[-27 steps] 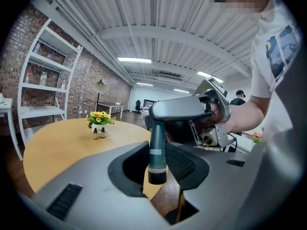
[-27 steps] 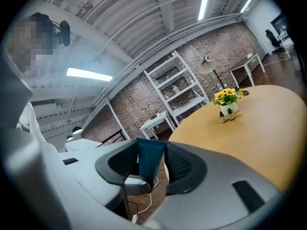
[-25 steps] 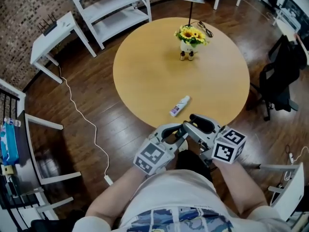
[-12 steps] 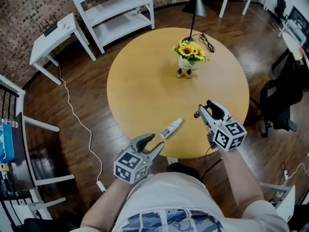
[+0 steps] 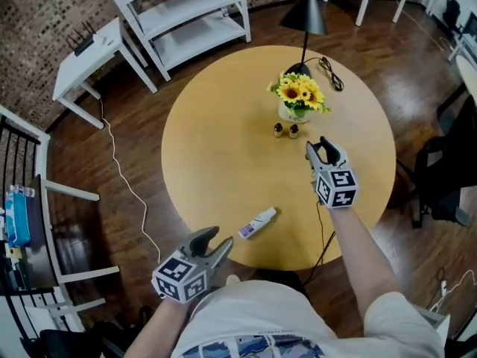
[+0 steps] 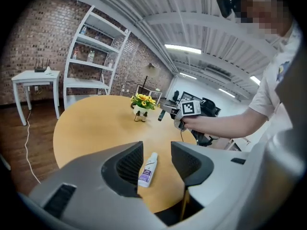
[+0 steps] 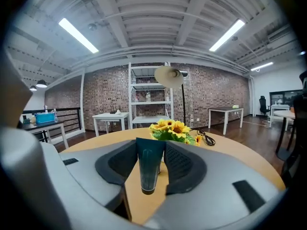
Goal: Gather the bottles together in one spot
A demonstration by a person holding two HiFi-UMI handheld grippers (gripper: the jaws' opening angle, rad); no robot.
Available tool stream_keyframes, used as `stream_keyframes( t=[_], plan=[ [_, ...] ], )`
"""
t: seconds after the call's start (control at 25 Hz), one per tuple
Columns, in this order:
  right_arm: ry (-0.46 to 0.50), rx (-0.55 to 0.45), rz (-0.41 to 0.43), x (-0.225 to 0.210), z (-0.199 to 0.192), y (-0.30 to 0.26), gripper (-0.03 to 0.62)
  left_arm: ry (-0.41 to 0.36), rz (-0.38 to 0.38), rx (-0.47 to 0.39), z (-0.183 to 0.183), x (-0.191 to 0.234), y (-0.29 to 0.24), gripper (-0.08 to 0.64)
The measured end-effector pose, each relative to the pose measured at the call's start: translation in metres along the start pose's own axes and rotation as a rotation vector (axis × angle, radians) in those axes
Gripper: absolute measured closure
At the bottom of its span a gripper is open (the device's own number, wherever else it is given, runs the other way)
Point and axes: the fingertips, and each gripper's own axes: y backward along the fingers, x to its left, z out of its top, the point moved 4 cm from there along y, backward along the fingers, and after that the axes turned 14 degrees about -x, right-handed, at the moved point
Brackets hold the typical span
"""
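Observation:
A white bottle with a purple label [image 5: 257, 223] lies on its side near the front edge of the round wooden table [image 5: 216, 140]. Two small brown bottles [image 5: 285, 130] stand by the flower vase. My left gripper [image 5: 211, 242] hovers at the table's near edge. Its jaws have just been opening and stand open with nothing between them. In the left gripper view the white bottle [image 6: 147, 169] lies a little ahead of those jaws. My right gripper [image 5: 322, 152] is over the table right of the small bottles, shut on a dark teal tube [image 7: 149, 169] standing upright between its pads.
A vase of sunflowers [image 5: 299, 95] stands at the table's far side, with a black floor lamp [image 5: 305, 17] and its cable behind it. White shelves [image 5: 186, 13], a white side table [image 5: 89, 54] and a black chair [image 5: 447, 185] surround the table.
The two grippers were close together in front of the body and have parted. The left one swung left and opened. The right one reached out over the table toward the flowers with the tube.

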Motion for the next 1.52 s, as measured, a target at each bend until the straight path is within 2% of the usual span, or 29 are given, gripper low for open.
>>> stream_keyframes(
  t=[0.36, 0.64, 1.2, 1.52],
  plan=[
    [0.004, 0.016, -0.08, -0.057, -0.046, -0.073, 0.407, 0.051, 0.127, 0.029, 0.002, 0.016, -0.002, 0.37],
    [0.002, 0.027, -0.088, -0.063, -0.068, -0.105, 0.407, 0.075, 0.16, 0.052, -0.001, 0.023, -0.009, 0.37],
    [0.018, 0.038, -0.135, -0.067, -0.085, -0.102, 0.385, 0.087, 0.145, 0.064, -0.003, 0.027, -0.017, 0.37],
    [0.004, 0.031, -0.103, -0.066, -0.077, -0.097, 0.348, 0.071, 0.119, 0.073, -0.005, 0.026, -0.016, 0.37]
  ],
)
